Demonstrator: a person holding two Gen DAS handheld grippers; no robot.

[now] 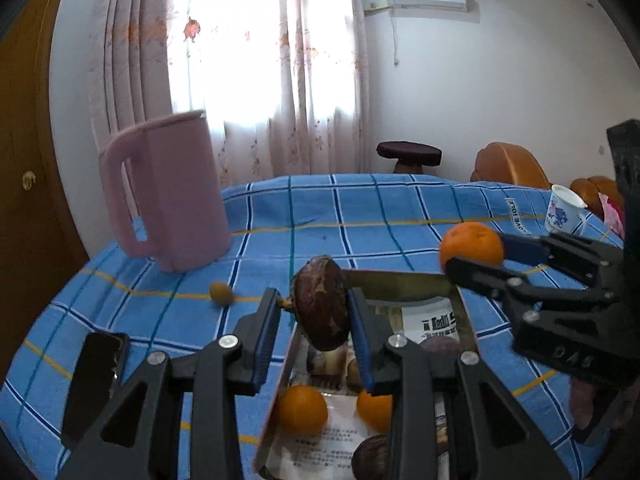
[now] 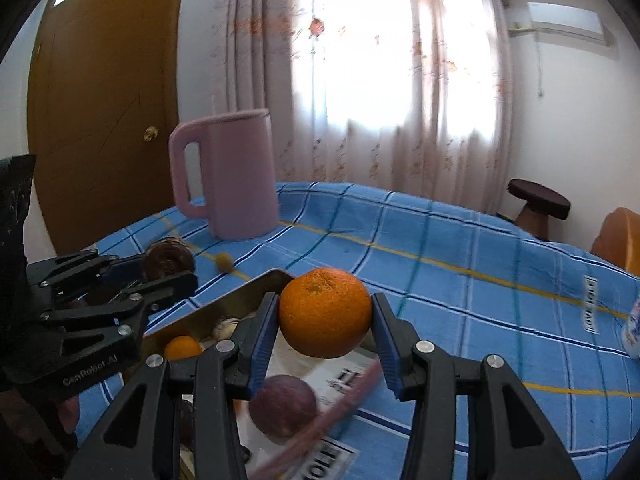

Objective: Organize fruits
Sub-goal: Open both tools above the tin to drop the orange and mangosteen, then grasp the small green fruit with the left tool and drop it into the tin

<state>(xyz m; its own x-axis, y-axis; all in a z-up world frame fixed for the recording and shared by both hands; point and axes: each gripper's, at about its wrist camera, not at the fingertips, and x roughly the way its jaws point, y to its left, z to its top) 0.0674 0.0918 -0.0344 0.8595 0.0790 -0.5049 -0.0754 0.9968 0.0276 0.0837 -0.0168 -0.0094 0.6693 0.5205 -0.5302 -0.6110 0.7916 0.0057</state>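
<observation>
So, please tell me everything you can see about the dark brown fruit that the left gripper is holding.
The dark brown fruit is oval, with a dull, wrinkled, purplish-brown skin and a short dry stem at its left side. The left gripper holds it in the air, jaws closed on its two sides with the blue pads touching it. It hangs above the far-left corner of the metal tray, touching nothing else. The right wrist view shows it left of the tray, near the pink jug.
</observation>
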